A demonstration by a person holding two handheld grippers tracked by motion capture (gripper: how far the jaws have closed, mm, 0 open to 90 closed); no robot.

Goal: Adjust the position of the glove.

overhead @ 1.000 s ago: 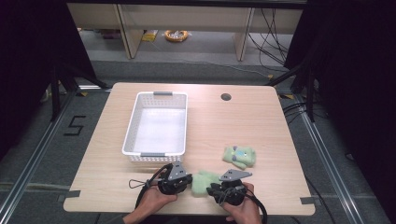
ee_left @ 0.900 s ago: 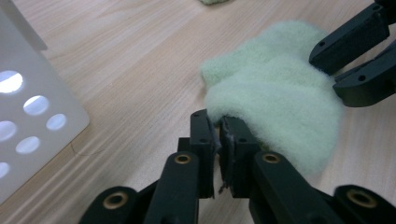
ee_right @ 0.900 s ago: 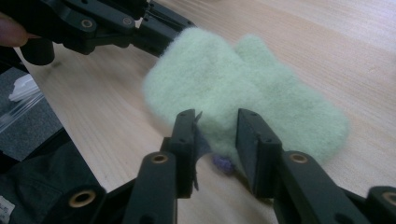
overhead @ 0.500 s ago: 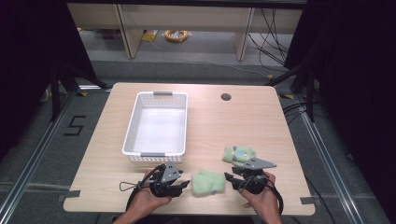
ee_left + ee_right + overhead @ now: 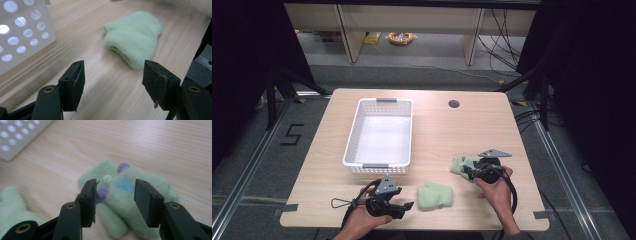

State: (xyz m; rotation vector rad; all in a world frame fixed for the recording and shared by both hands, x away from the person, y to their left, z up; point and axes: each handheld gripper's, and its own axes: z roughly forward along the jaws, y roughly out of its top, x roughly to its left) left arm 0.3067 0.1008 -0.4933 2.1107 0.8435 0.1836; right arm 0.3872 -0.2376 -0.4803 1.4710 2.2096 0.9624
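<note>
Both hands are coming in from the near edge of the table (image 5: 492, 125), each wrapped around a gripper. The left gripper (image 5: 404, 206) is lying low and nearly level just inside the near edge, left of centre, its jaws pointing to the right along that edge toward the plain green mitten (image 5: 435, 196). In the left gripper view the jaws are standing well apart; they have just been opening, and nothing is sitting between them but bare wood. The plain green mitten (image 5: 133, 37) is lying just beyond the tips, not touching either pad, flat on the table near the near edge, about at its middle. It is looking fluffy and pale mint, folded into a thick lump with its rounded end toward the gripper.

Over on the right, the right gripper (image 5: 468, 169) is being held a little higher, the hand (image 5: 496, 192) angled in from the near right corner, the jaws pointing left and away from the person, onto the patterned mitten (image 5: 462, 165). In the right gripper view its jaws have also just been opening and are standing partly apart, hovering over the patterned mitten (image 5: 130, 195) without clamping it. That mitten is the same pale green fleece, lying flat toward the right edge, with a blue patch, purple spots and a small pale yellow dot.

The white basket (image 5: 357, 135) is standing left of centre, its short end toward the left gripper.
</note>
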